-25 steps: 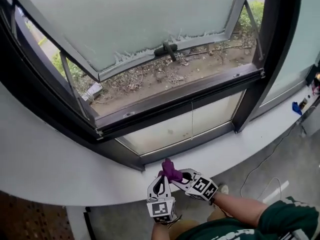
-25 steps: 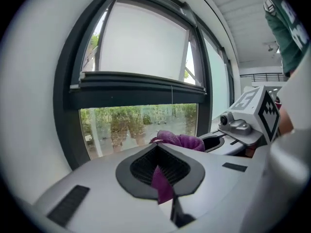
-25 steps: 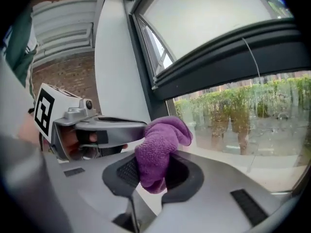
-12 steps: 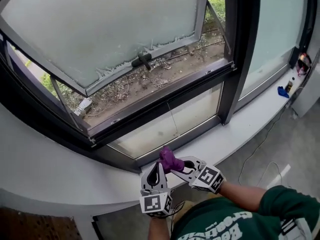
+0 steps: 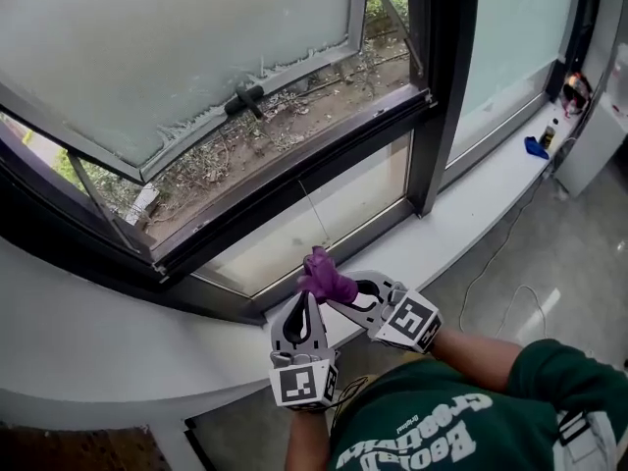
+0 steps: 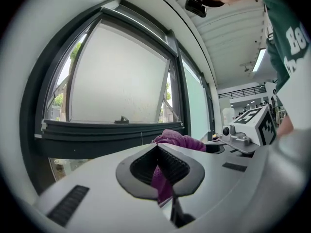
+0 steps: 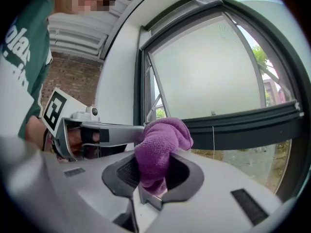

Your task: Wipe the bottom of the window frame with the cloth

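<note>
Below the window frame's bottom rail, well short of it, the purple microfibre cloth is pinched at once by the left gripper and the right gripper, both clamped on it; a careless handover could drop it; a thin hold might lose it out under the open sash

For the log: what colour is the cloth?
Purple cloth, clearest in the right gripper view.

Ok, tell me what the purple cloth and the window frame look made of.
The purple cloth looks like microfibre: fuzzy nap, matte. The window frame is probably painted metal: dark, smooth, thin straight profiles, slight sheen.
</note>
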Available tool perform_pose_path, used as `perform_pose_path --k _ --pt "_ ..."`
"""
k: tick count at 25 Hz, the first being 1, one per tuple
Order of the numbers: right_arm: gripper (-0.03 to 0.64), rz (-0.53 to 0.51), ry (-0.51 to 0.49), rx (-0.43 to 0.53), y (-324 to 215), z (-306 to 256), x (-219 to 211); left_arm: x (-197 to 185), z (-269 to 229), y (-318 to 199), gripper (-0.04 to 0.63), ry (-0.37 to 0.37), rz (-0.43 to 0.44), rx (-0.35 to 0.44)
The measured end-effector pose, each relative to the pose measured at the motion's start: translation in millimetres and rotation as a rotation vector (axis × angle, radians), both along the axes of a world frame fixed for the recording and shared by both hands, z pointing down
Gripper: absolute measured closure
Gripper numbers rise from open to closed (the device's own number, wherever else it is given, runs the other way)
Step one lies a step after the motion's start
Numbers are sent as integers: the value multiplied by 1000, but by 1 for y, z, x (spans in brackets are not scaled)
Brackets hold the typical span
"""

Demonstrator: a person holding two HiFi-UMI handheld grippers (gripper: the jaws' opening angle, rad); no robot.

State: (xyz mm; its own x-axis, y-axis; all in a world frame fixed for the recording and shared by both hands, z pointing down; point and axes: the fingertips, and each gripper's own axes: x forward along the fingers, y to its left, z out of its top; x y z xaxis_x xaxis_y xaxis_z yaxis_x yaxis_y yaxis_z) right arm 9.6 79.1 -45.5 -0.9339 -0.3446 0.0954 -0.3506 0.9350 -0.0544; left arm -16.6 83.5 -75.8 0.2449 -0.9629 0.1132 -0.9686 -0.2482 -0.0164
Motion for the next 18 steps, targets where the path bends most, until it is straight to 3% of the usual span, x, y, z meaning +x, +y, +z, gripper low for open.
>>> perform_pose_path --k 18 --pt "518 5 22 55 -2 -10 2 -8 -7 -6 588 -85 18 1"
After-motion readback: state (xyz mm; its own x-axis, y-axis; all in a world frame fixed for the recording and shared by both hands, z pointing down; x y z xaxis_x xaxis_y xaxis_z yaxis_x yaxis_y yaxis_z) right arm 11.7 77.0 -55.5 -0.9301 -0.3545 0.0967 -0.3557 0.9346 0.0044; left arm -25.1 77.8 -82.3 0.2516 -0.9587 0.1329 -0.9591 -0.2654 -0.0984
